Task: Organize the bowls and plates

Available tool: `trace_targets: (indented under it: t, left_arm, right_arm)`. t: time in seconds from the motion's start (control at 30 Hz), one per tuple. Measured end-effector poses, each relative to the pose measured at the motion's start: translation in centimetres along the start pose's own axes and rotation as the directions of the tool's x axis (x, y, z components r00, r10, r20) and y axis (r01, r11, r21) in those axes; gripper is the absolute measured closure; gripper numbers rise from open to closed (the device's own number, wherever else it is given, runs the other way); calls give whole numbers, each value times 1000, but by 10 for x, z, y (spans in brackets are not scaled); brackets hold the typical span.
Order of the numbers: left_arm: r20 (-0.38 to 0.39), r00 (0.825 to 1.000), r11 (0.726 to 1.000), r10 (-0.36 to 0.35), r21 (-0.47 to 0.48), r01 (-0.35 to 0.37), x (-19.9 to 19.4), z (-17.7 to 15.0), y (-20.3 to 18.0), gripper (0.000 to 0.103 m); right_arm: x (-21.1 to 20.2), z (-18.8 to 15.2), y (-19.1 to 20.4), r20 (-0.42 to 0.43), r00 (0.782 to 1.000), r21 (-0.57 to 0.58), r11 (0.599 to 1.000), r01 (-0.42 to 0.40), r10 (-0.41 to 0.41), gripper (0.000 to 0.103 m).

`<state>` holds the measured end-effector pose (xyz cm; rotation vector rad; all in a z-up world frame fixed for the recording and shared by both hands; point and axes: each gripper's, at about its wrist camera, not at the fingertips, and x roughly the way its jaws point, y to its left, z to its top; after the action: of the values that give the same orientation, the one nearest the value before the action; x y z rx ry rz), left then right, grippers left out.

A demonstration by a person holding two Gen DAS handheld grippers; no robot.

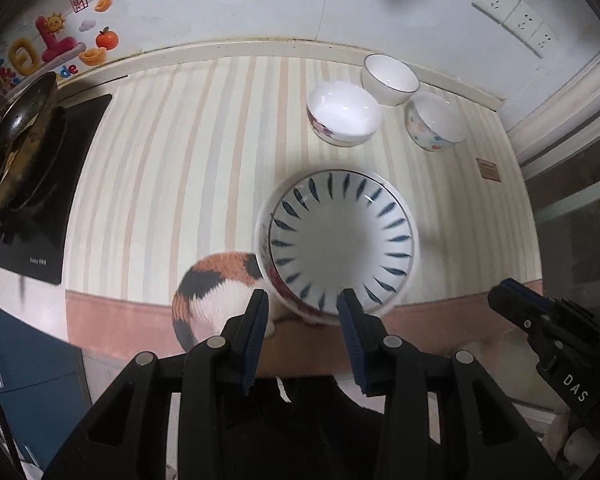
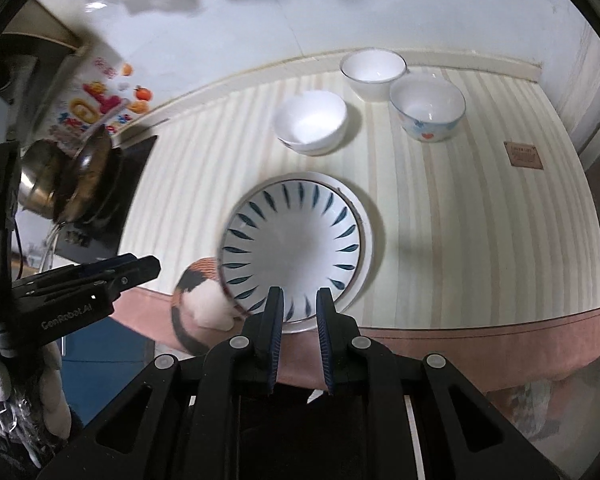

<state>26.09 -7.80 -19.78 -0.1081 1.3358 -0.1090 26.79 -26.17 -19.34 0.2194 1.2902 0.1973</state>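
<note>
Blue-streaked bowl [image 1: 342,240] sits nested in a plate near the counter's [image 1: 180,160] front edge, empty; three small bowls [image 1: 344,114] stand empty toward the back right corner. Left gripper [image 1: 303,300] hangs above with jaws apart, holding nothing. From the right wrist, the right gripper [image 2: 299,300] is nearly closed and empty over the plate [image 2: 366,256].

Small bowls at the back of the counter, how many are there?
3: floral bowl nearest the big blue-leaf bowl, plain white bowl by the wall, heart-patterned bowl to its right. None looks hidden.
</note>
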Motion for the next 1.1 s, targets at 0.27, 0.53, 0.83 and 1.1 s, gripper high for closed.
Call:
trace_targets:
  t: [0.27,0.53,0.83,1.1]
  left_arm:
    - [-2,1000,999,-19,35,19,-23,-18,-16,69]
    - [4,999,997,-40,69,40,-22,-6,-21,69]
    - [5,998,993,-61,98,60,20,67,-10,69]
    - [-37,997,997,-64,50,66,113,177,20,69]
  right_arm:
    - [-41,-18,16,35,999,-42,998,-39,41,84]
    - [-49,-15,21,27,999,-48,998,-30,31,84]
    - [-7,31,3,-3,999,56,998,-33,33,52]
    - [79,112,-35,-2,1000,177,984,30,-30,52]
